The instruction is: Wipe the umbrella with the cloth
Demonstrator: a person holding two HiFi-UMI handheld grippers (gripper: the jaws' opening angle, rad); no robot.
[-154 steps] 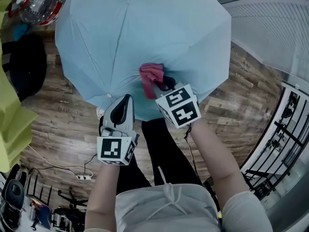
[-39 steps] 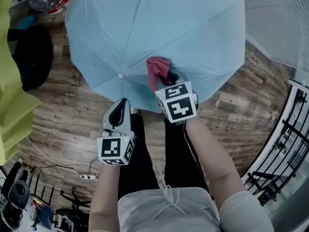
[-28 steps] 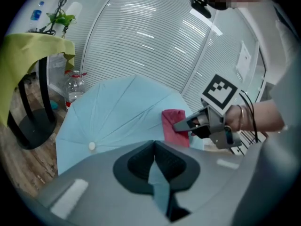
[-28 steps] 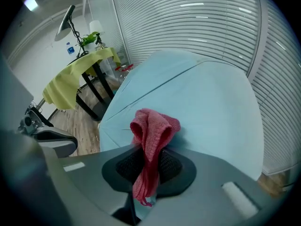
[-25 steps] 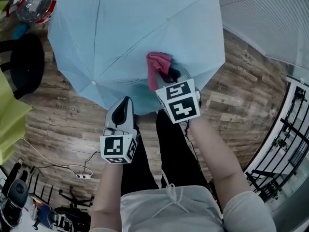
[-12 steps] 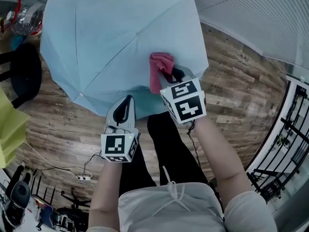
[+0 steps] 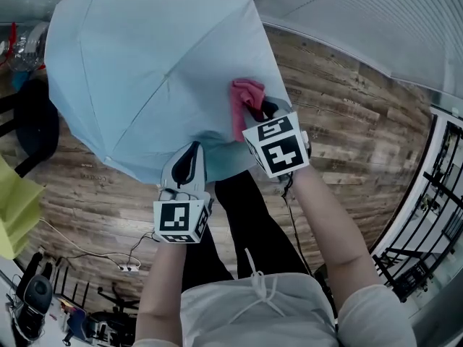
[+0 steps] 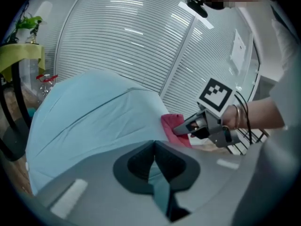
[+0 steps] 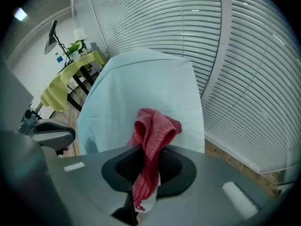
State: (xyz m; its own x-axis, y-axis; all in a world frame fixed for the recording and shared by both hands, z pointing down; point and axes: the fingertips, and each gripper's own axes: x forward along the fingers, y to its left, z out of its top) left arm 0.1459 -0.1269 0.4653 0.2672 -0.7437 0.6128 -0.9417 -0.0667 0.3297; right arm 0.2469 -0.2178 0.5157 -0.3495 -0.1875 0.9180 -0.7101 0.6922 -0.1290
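An open light-blue umbrella [image 7: 152, 71] fills the upper left of the head view. My left gripper [image 7: 189, 152] holds its near rim: in the left gripper view the jaws [image 8: 154, 147] are shut with blue canopy fabric [image 8: 94, 121] pinched between them. My right gripper [image 7: 257, 111] is shut on a red cloth [image 7: 246, 98] that lies bunched against the canopy close to its right edge. In the right gripper view the cloth [image 9: 154, 131] hangs down between the shut jaws [image 9: 149, 157], with the umbrella [image 9: 141, 84] behind it.
Wooden floor [image 7: 347, 129] lies below. A black chair [image 7: 32, 132] and a yellow-green tablecloth [image 7: 18, 208] are at the left, a black railing [image 7: 434, 194] at the right, window blinds [image 9: 244, 69] behind the umbrella. A cable and power strip [image 7: 129, 267] lie on the floor.
The umbrella has swung left and upward in the head view, so the cloth now sits nearer the canopy's right edge. Both grippers keep their holds.
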